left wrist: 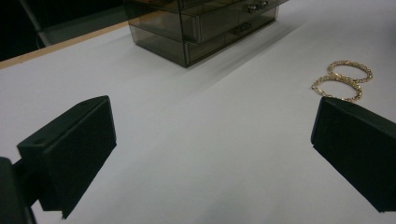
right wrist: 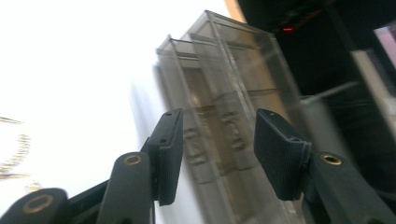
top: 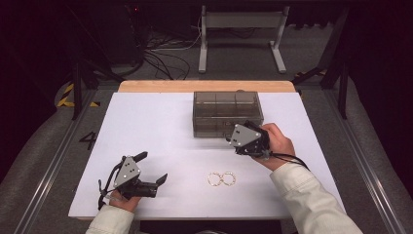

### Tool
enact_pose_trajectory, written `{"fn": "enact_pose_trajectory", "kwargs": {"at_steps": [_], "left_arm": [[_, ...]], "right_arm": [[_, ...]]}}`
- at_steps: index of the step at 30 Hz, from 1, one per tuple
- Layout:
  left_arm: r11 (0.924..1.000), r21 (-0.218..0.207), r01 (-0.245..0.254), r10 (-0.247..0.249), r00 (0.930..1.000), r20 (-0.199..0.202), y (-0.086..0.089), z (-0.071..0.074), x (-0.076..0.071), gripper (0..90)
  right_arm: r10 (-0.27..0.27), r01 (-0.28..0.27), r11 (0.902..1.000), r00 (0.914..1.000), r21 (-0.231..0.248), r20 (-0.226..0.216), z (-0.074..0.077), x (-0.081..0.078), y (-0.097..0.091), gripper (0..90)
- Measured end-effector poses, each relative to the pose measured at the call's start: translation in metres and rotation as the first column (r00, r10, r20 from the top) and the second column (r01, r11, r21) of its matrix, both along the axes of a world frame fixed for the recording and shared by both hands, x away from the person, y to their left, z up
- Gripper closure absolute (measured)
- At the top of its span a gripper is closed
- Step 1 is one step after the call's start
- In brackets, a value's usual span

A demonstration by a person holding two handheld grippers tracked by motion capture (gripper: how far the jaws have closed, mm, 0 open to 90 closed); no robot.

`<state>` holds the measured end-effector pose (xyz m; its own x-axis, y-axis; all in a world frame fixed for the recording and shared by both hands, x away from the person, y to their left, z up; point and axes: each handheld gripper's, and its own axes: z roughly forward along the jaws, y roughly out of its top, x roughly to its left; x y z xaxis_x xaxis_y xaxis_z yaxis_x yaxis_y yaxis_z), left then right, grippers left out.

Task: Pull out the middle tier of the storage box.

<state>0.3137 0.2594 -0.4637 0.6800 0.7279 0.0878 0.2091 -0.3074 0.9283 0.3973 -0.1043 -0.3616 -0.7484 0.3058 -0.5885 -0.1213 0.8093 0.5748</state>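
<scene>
Right tongs [top: 233, 140] before smoky drawer box [top: 225, 112]; bracelets [top: 221, 179] near (untouched).

Wide-open left gripper [left wrist: 210, 154] above white table [left wrist: 196, 140], gold bracelets [left wrist: 343, 79] ahead.

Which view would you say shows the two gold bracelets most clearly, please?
The left gripper view: the bracelets lie sharp, their chain links visible, touching each other. The high view shows them small but whole; the right gripper view gives a blurred edge.
</scene>
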Motion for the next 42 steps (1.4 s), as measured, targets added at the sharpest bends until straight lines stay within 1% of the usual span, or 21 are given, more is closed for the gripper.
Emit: {"fn": "enact_pose_trajectory", "kwargs": {"at_steps": [1,2,3,4,6,7,9,11,12,13,14,15,16,17,19,23,29,31,36,38,42], "left_arm": [[1.0,0.0,0.0,0.0,1.0,0.0,0.0,0.0,0.0,0.7],[1.0,0.0,0.0,0.0,1.0,0.0,0.0,0.0,0.0,0.7],[1.0,0.0,0.0,0.0,1.0,0.0,0.0,0.0,0.0,0.7],[1.0,0.001,0.001,-0.001,1.0,0.0,0.0,0.0,0.0,0.7],[1.0,0.0,0.001,-0.001,1.0,0.0,0.0,0.0,0.0,0.7],[1.0,0.0,0.002,-0.002,1.0,0.0,0.0,0.0,0.0,0.7],[1.0,0.001,0.002,-0.002,1.0,0.0,0.0,0.0,0.0,0.7],[1.0,0.001,0.002,-0.002,1.0,0.0,0.0,0.0,0.0,0.7],[1.0,0.0,0.002,-0.002,1.0,0.0,0.0,0.0,0.0,0.7],[1.0,0.001,0.002,-0.002,1.0,0.0,0.0,0.0,0.0,0.7],[1.0,0.001,0.002,-0.002,1.0,0.0,0.0,0.0,0.0,0.7],[1.0,0.001,0.002,-0.002,1.0,0.0,0.0,0.0,0.0,0.7],[1.0,0.001,0.002,-0.002,1.0,0.0,0.0,0.0,0.0,0.7],[1.0,0.001,0.002,-0.002,1.0,0.0,0.0,0.0,0.0,0.7],[1.0,0.0,0.003,-0.003,1.0,0.0,0.0,0.0,0.0,0.7],[1.0,0.001,0.004,-0.004,1.0,0.0,0.0,0.0,0.0,0.7],[1.0,0.0,0.005,-0.005,1.0,-0.001,0.0,0.0,0.0,0.7],[1.0,0.0,0.004,-0.004,1.0,-0.001,0.0,0.0,0.0,0.7],[1.0,-0.002,0.005,-0.005,1.0,-0.002,0.0,0.0,0.0,0.7],[1.0,-0.002,0.005,-0.005,1.0,-0.002,0.0,0.0,0.0,0.7],[1.0,-0.001,0.005,-0.005,1.0,0.0,0.0,0.0,0.0,0.7]], "right_arm": [[0.019,-0.017,0.9995,0.9969,0.028,-0.077,0.004,0.008,-0.004,54.4],[0.019,-0.017,0.9995,0.9969,0.028,-0.077,0.004,0.008,-0.004,54.4],[0.021,-0.017,0.9993,0.9935,0.034,-0.112,0.005,0.011,-0.005,54.4],[0.018,-0.011,0.999,0.9834,0.043,-0.18,0.007,0.021,-0.009,54.4],[0.022,-0.011,0.9984,0.9762,0.055,-0.216,0.009,0.027,-0.012,54.4],[0.022,-0.011,0.9984,0.9762,0.055,-0.216,0.009,0.027,-0.012,54.4],[0.032,-0.012,0.9969,0.9672,0.078,-0.252,0.009,0.033,-0.015,53.5],[0.038,-0.021,0.9973,0.9657,0.071,-0.257,0.009,0.035,-0.015,52.4],[0.043,-0.023,0.997,0.9601,0.074,-0.277,0.009,0.038,-0.014,51.1],[0.063,-0.052,0.9978,0.9451,0.042,-0.321,0.007,0.044,-0.012,51.1],[0.063,-0.057,0.998,0.9396,0.028,-0.336,0.007,0.045,-0.012,51.1],[0.071,-0.071,0.9974,0.9309,0.014,-0.358,0.006,0.049,-0.011,51.1],[0.071,-0.071,0.9974,0.9309,0.014,-0.358,0.006,0.049,-0.011,51.1],[0.065,-0.07,0.9976,0.9246,0.002,-0.375,0.005,0.051,-0.011,51.1],[0.065,-0.08,0.9965,0.9174,-0.024,-0.393,0.003,0.057,-0.01,51.2],[0.052,-0.07,0.9971,0.9183,-0.031,-0.392,0.0,0.061,-0.008,51.3],[0.024,-0.067,0.9934,0.9158,-0.093,-0.401,-0.008,0.072,-0.003,51.6],[0.019,-0.064,0.9931,0.9147,-0.098,-0.404,-0.009,0.072,-0.003,51.6],[-0.018,-0.037,0.9908,0.9181,-0.13,-0.396,-0.02,0.079,0.003,52.3],[-0.021,-0.044,0.9875,0.9166,-0.152,-0.399,-0.023,0.08,0.005,52.7],[-0.022,-0.048,0.9845,0.92,-0.169,-0.391,-0.028,0.081,0.008,53.5]]}}
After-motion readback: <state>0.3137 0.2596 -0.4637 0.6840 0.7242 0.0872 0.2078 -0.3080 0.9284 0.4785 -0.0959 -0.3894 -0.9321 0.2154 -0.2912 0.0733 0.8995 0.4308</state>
